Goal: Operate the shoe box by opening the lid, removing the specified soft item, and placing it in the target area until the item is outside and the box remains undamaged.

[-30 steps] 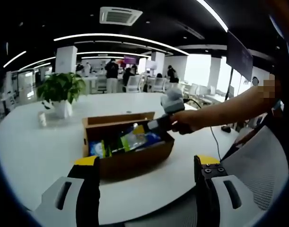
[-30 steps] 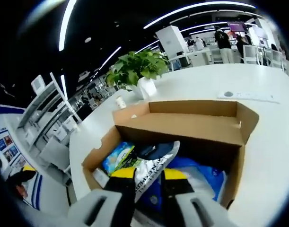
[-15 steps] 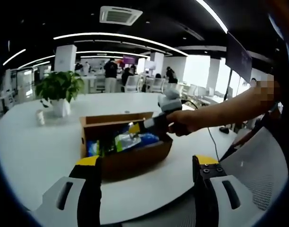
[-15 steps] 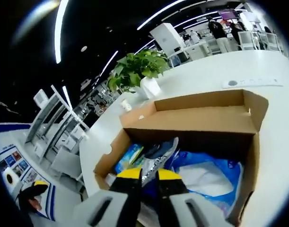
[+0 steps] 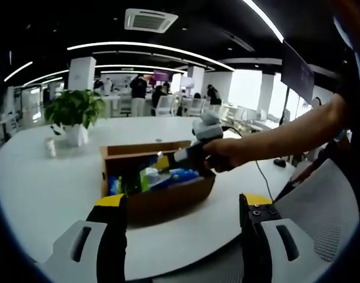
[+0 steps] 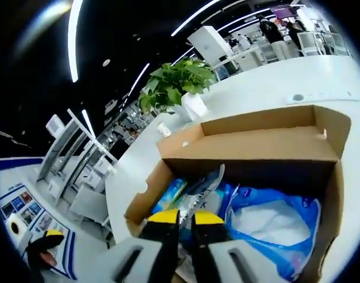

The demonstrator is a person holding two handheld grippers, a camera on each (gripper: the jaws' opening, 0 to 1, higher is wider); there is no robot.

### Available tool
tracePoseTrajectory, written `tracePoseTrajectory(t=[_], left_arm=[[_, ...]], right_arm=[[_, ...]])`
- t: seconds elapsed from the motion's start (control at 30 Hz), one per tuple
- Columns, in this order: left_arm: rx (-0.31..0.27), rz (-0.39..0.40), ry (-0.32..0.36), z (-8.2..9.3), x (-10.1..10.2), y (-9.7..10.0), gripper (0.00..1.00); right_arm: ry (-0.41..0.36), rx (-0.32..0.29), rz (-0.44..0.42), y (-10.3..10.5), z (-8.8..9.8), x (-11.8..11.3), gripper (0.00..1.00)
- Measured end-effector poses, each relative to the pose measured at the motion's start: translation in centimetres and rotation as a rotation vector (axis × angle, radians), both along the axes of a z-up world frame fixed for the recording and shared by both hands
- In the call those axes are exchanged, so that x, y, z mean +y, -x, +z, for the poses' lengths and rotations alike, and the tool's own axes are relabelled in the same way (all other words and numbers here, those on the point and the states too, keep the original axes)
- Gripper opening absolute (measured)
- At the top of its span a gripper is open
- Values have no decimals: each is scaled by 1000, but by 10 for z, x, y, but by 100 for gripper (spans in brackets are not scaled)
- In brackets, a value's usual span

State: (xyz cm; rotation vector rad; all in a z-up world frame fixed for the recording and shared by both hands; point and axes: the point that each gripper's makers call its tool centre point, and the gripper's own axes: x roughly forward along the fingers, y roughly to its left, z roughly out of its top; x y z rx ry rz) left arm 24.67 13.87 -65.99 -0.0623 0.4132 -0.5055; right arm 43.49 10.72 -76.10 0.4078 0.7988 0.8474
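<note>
Extraction stage: right tool (image 6: pixel 185 219), clenched on a soft packet (image 6: pixel 204 190), now lifts it higher inside the open shoe box (image 6: pixel 250 144) than before, while left tool (image 5: pixel 181 203) waits released nearby.

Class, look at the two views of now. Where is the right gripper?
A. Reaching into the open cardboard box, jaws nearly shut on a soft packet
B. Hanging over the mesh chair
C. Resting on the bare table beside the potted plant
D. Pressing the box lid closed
A: the right gripper reaches into the open cardboard box, its jaws almost together on a soft packet.
</note>
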Motion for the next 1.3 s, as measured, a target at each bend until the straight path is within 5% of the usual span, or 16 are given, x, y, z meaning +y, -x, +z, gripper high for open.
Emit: tracePoseTrajectory(t=[1.3], left_arm=[[24, -39, -44, -6, -6, 2, 87]], right_arm=[[-133, -72, -21, 2, 71, -29, 0]])
